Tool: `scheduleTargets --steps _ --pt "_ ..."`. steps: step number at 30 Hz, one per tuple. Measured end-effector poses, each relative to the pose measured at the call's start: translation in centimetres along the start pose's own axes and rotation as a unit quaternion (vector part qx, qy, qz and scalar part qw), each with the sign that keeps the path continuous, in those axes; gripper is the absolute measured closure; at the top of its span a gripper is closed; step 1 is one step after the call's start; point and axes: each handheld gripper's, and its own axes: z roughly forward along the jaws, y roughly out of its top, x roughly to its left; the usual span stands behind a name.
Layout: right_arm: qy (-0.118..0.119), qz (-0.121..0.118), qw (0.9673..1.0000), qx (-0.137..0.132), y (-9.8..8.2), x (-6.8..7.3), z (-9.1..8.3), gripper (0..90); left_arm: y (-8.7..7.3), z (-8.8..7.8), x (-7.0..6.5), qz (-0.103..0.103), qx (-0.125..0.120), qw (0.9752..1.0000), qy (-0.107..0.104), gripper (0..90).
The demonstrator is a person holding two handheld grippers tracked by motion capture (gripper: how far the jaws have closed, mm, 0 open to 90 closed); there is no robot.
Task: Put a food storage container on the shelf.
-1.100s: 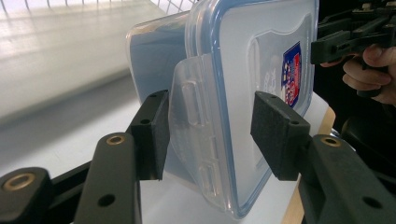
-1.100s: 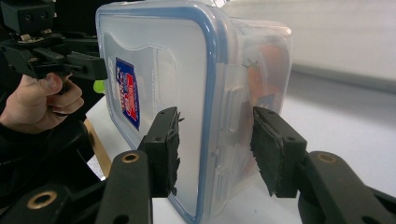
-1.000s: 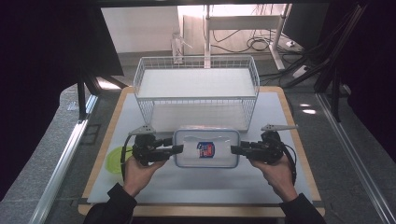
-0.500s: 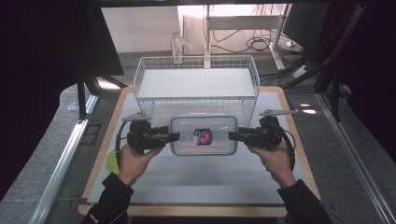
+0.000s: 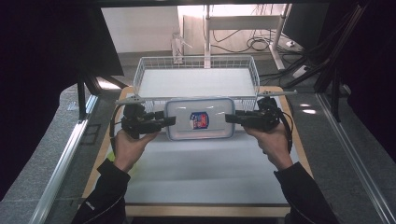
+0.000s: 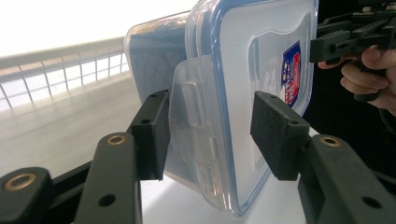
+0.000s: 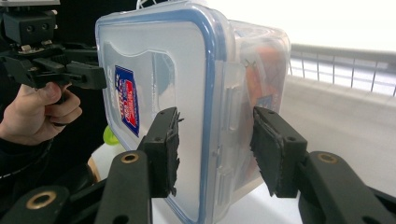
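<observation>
A clear plastic container [image 5: 200,119] with rounded corners and a blue-rimmed, snap-on lid sits at the centre of the high view, held up between both grippers just in front of the white wire basket [image 5: 196,74]. A small red and blue label marks the middle of its smooth lid.

The left gripper [image 5: 161,122], matte black and angular, comes in from the left of that view and clamps the container's short end; in the left gripper view [image 6: 208,130] its foam-faced pads sit either side of the translucent locking flap, one on the lid, the other against the tub wall. The right gripper [image 5: 231,118] clamps the opposite end the same way; in the right gripper view [image 7: 215,144] its roughened black pads press on lid and wall around the ribbed side clip. Something orange shows faintly through the tub wall there.

Below lies a flat white mat [image 5: 205,172] on a pale wooden board [image 5: 196,211]. The basket is a fine white grid with a plain white floor.
</observation>
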Motion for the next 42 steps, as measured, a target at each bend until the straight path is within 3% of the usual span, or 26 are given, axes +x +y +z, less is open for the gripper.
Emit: scheduleTargets --steps 16,26,42 --pt "-0.008 -0.011 0.9998 -0.017 4.4 0.2 0.2 53.0 3.9 -0.5 1.7 0.010 -0.021 0.9997 -0.010 49.5" --pt "-0.006 -0.008 0.9993 -0.035 7.3 -0.4 0.5 53.0 7.5 -0.7 2.9 0.010 -0.031 0.9994 -0.009 49.6" --pt "-0.017 0.009 0.9990 -0.040 10.4 -2.9 2.1 52.6 10.4 1.5 6.0 -0.010 -0.029 0.9994 -0.012 49.5"
